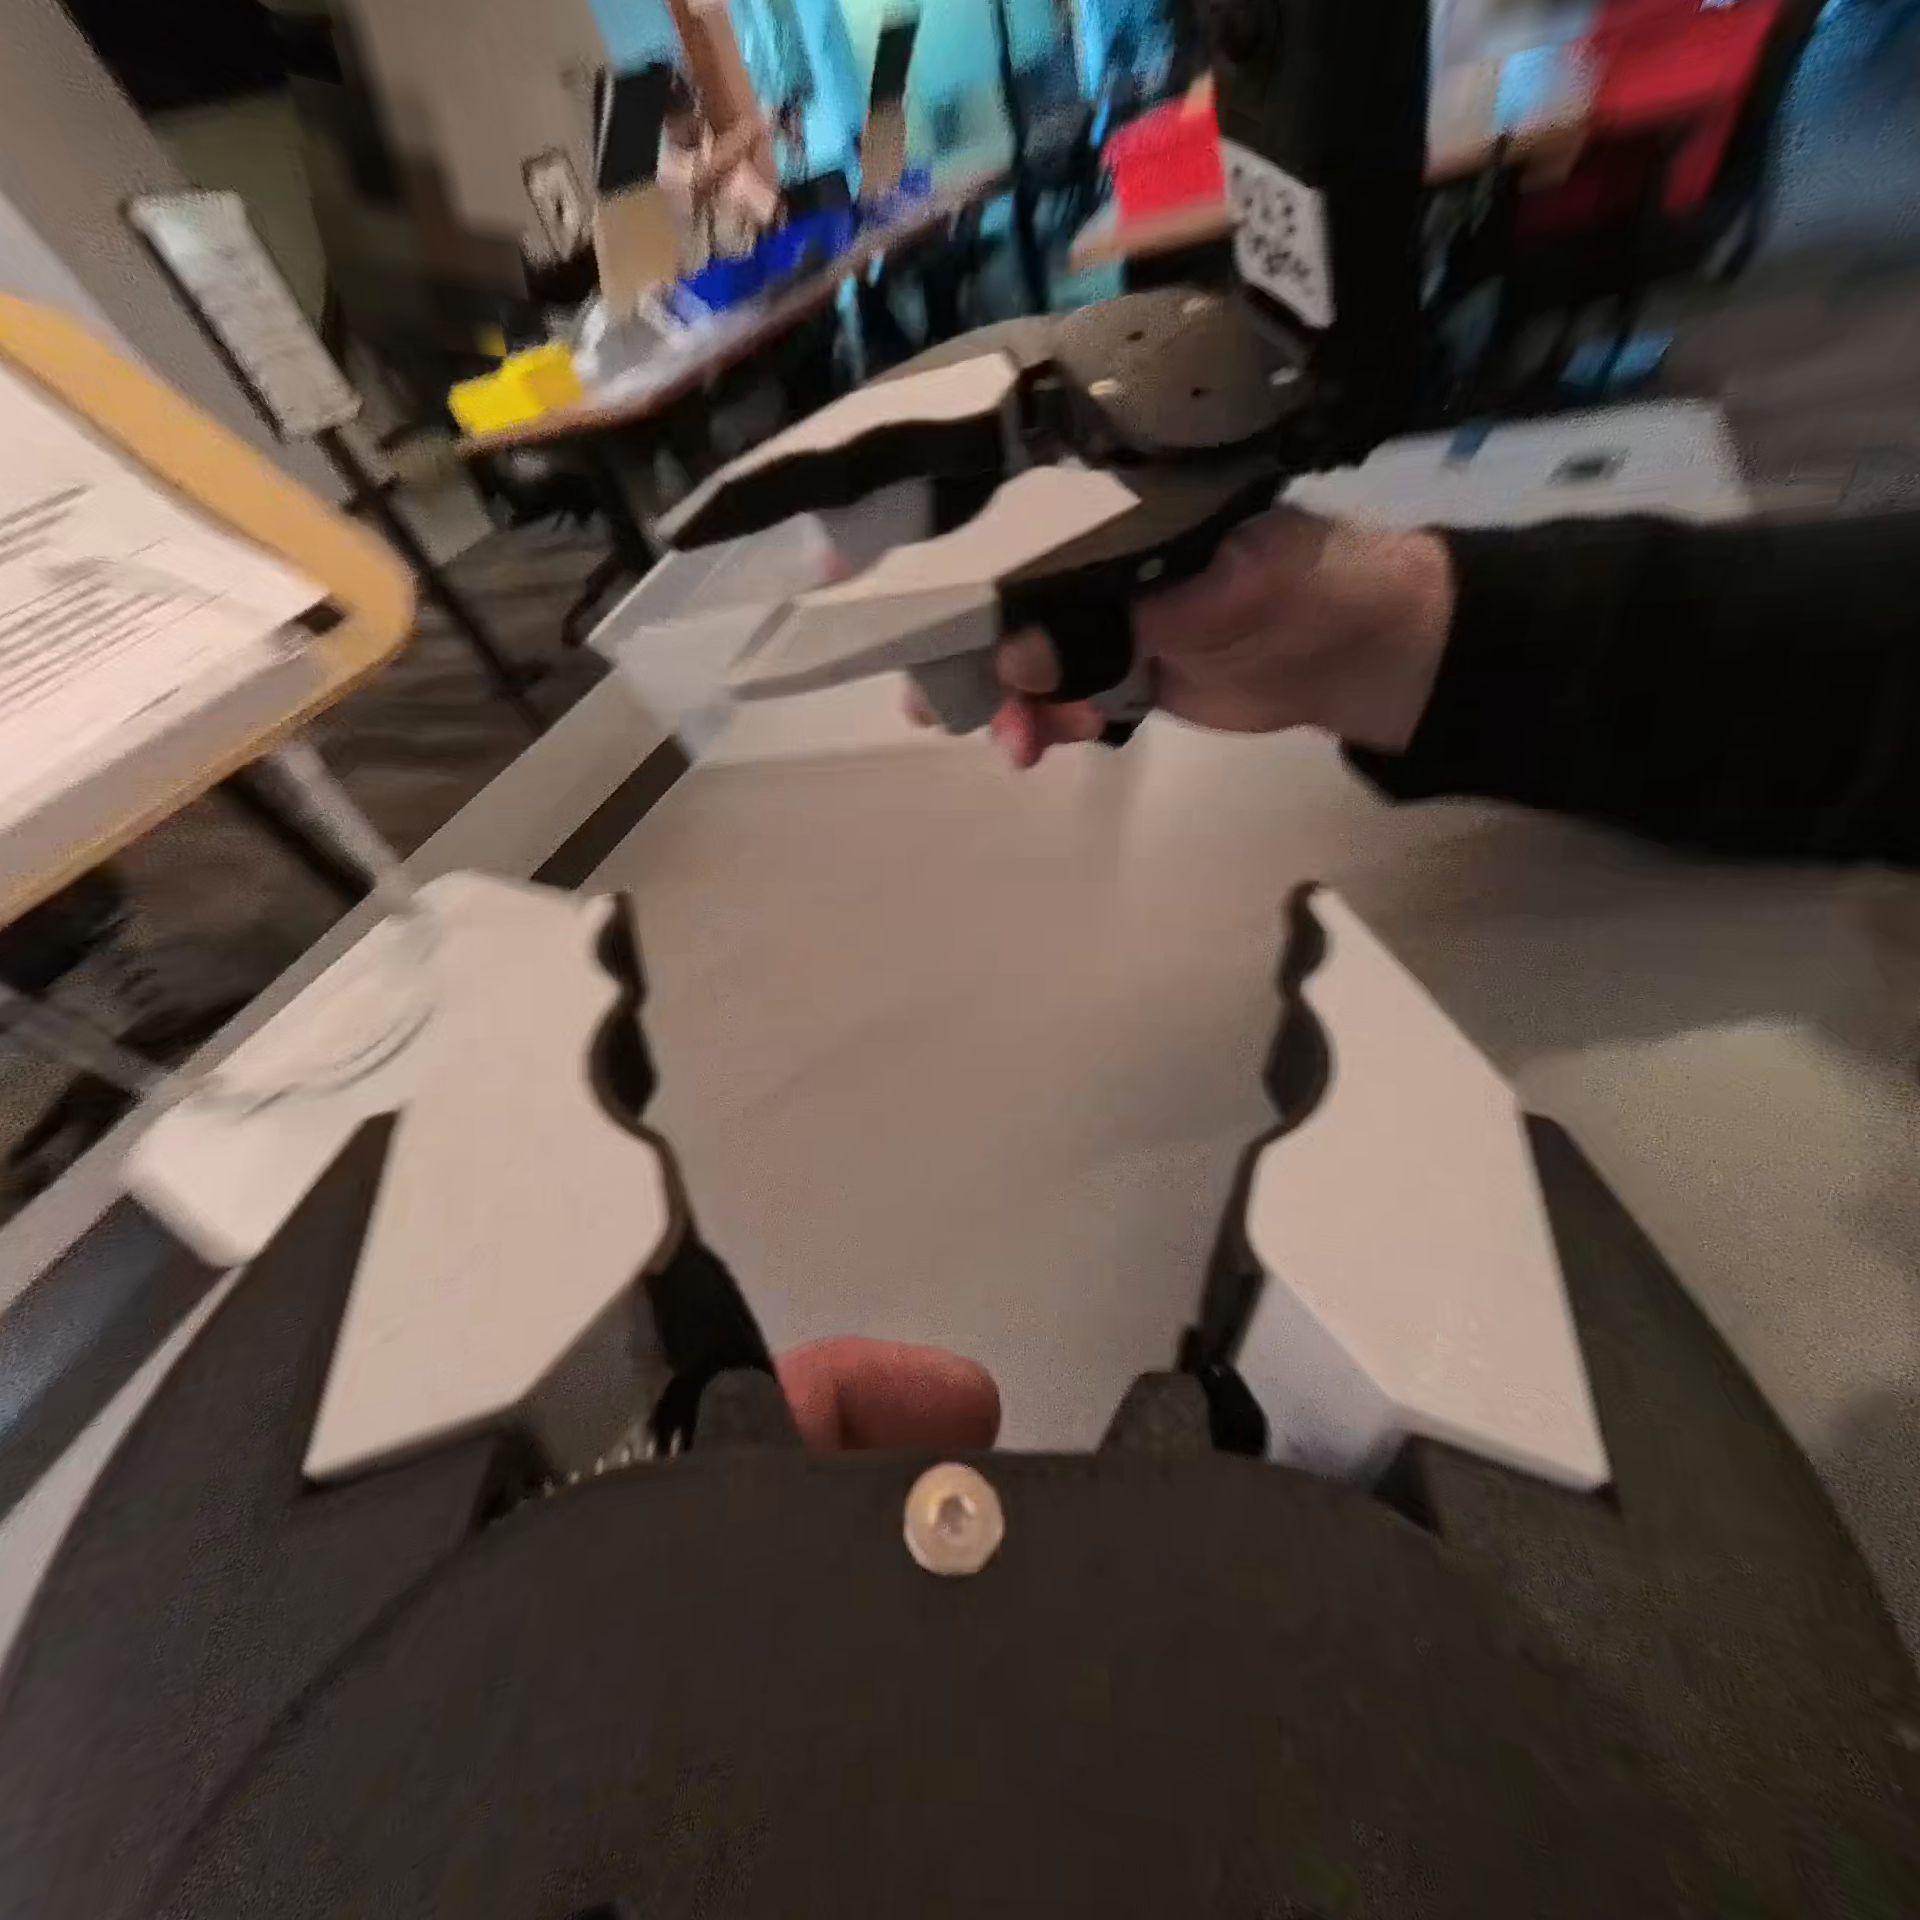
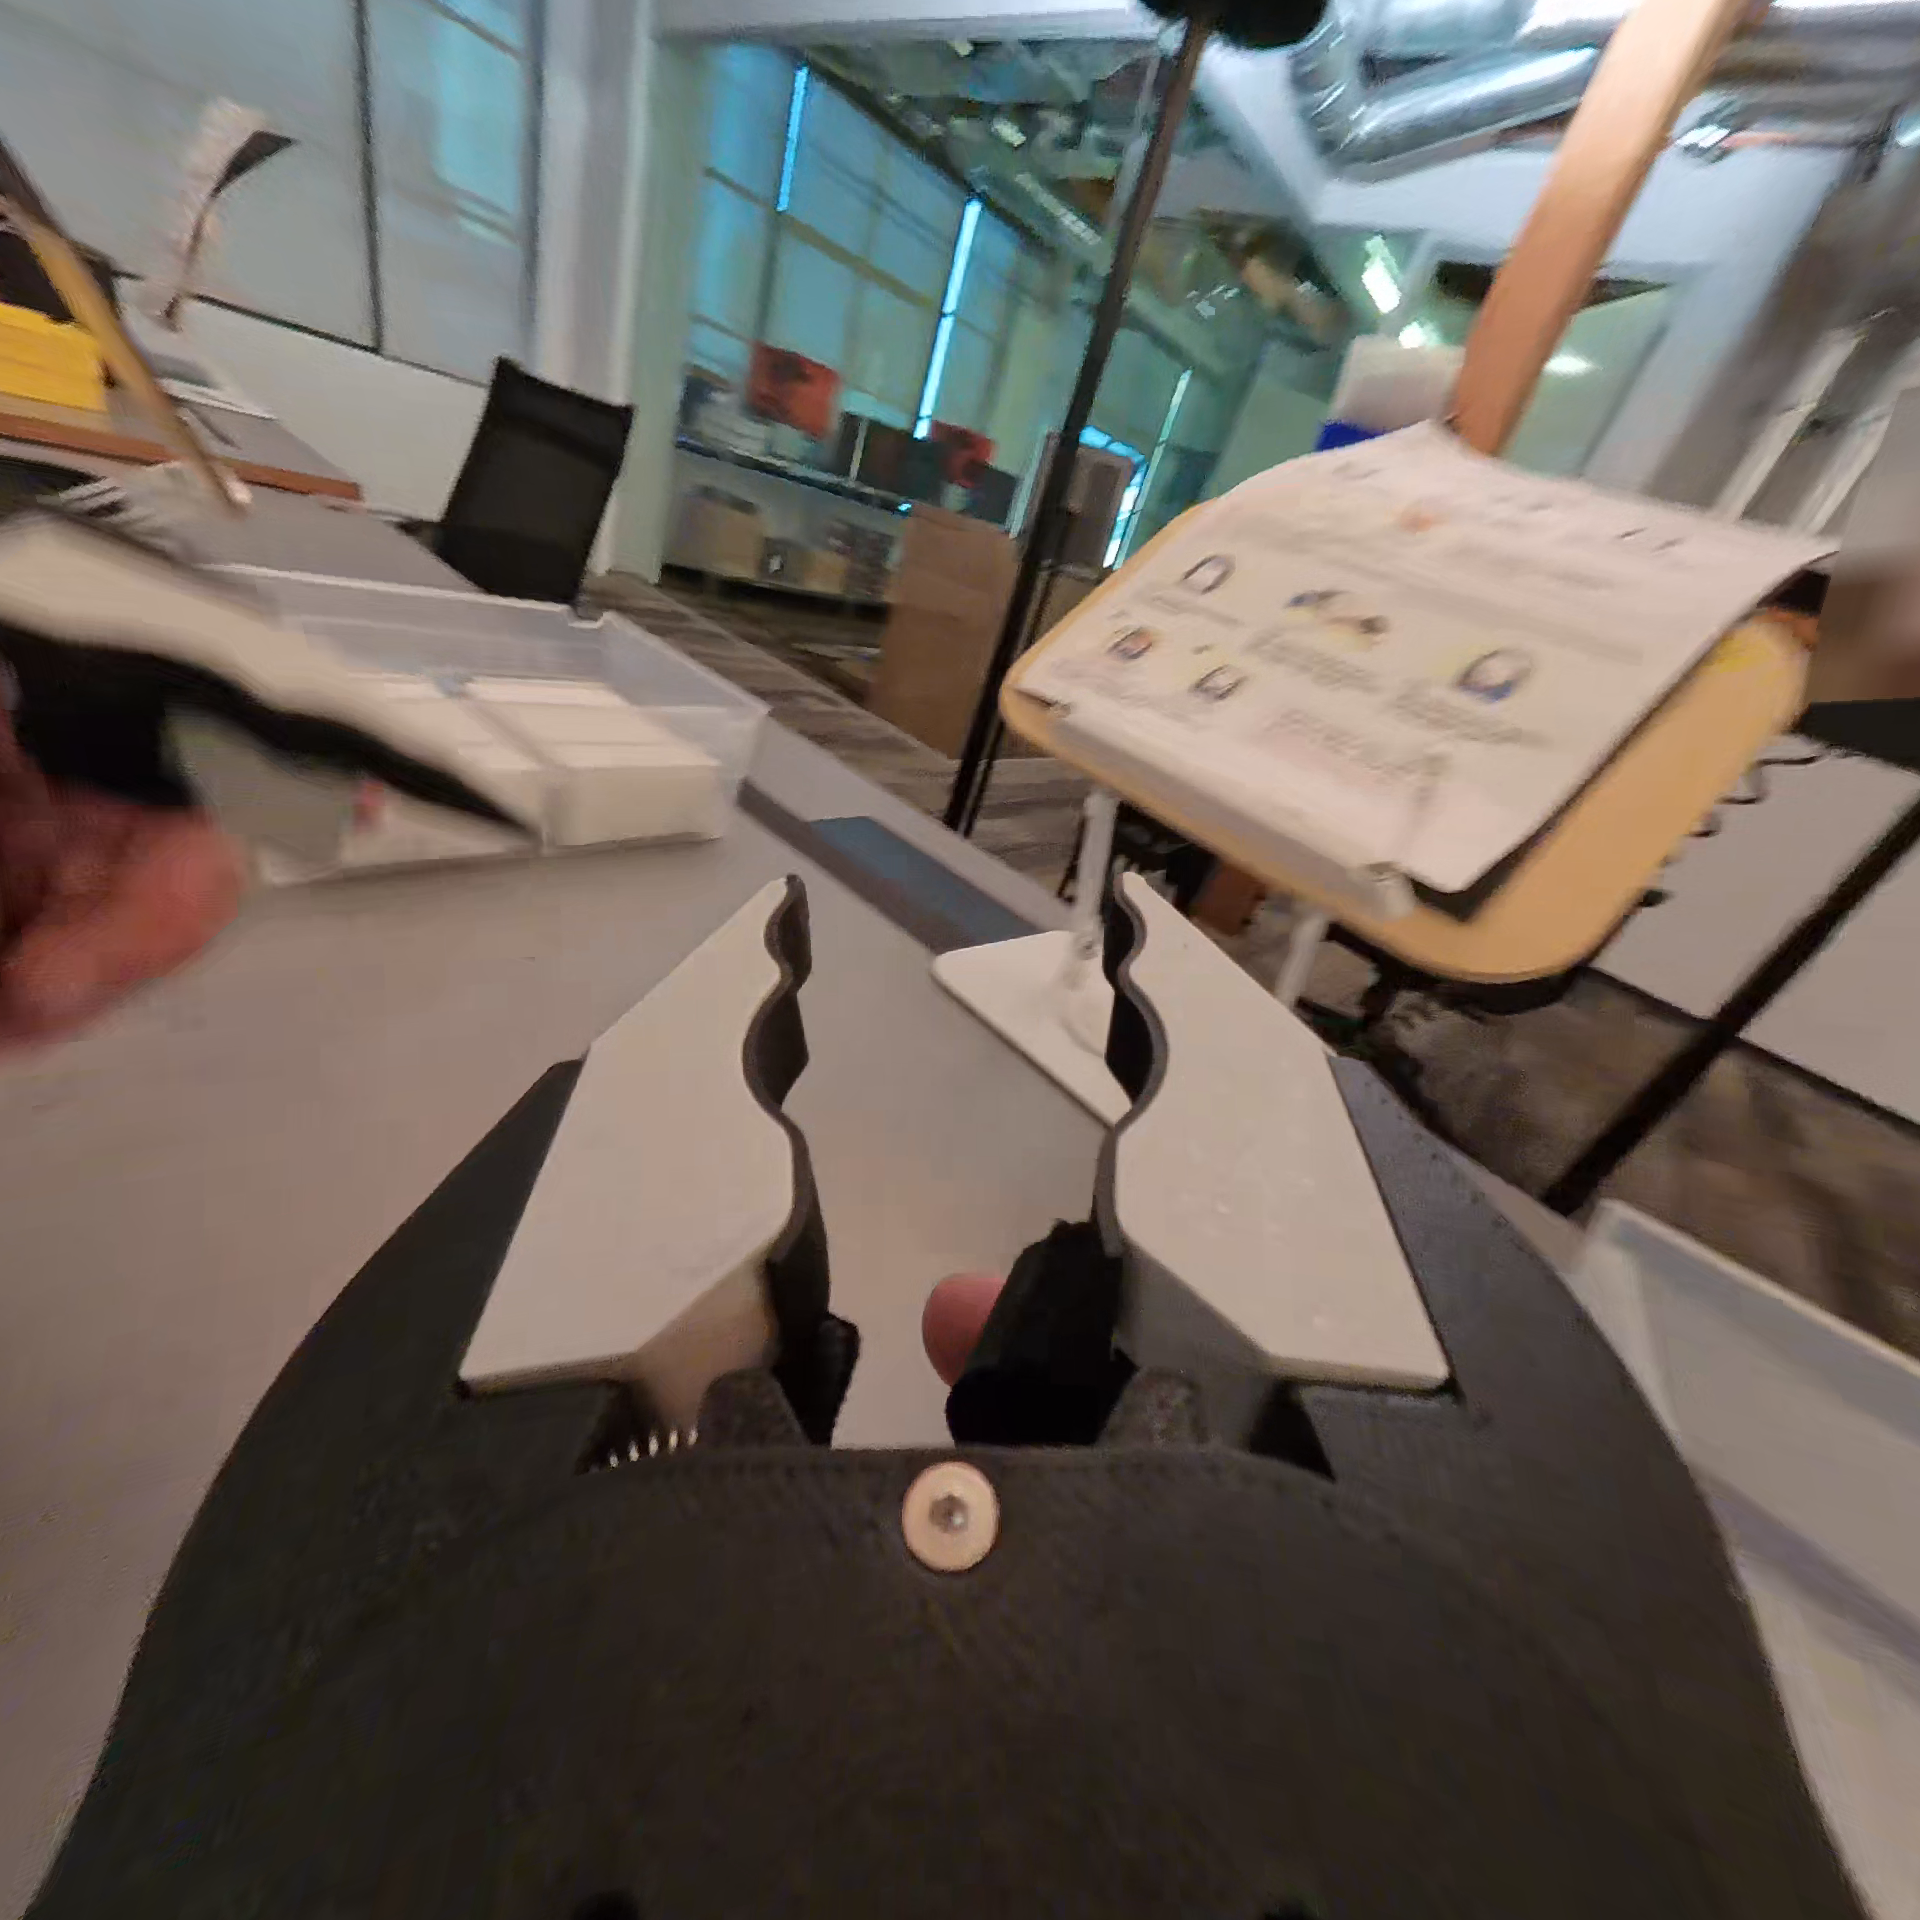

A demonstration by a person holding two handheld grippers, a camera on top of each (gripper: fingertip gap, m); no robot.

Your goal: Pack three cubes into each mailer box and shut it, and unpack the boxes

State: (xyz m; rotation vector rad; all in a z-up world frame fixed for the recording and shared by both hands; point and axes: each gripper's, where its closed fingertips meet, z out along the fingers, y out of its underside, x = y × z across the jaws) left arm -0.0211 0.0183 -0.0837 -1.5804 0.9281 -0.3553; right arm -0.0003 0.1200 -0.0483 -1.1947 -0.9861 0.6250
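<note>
At the left edge of the left wrist view you have the tilted wooden board (image 1: 260, 499) with its printed sheet, its white stand foot (image 1: 312, 1060) low beside your left gripper (image 1: 956, 925). That gripper's fingers are spread wide over bare grey table (image 1: 935, 1039) — nothing between them. Upper right of centre, your right gripper (image 1: 717, 592) hangs in the air, fingers apart and empty.

In the right wrist view, the blurred left gripper crosses the left edge; behind it, in the middle left, sits a clear plastic bin (image 2: 665, 686) holding white blocks (image 2: 613, 769) — likely the cubes, though blur leaves it uncertain. Centre frame, your right gripper (image 2: 956, 904) shows a narrower gap, still holding nothing. No mailer box is visible in either view, so you appear to be between steps; how much packing or unpacking remains cannot be told.
</note>
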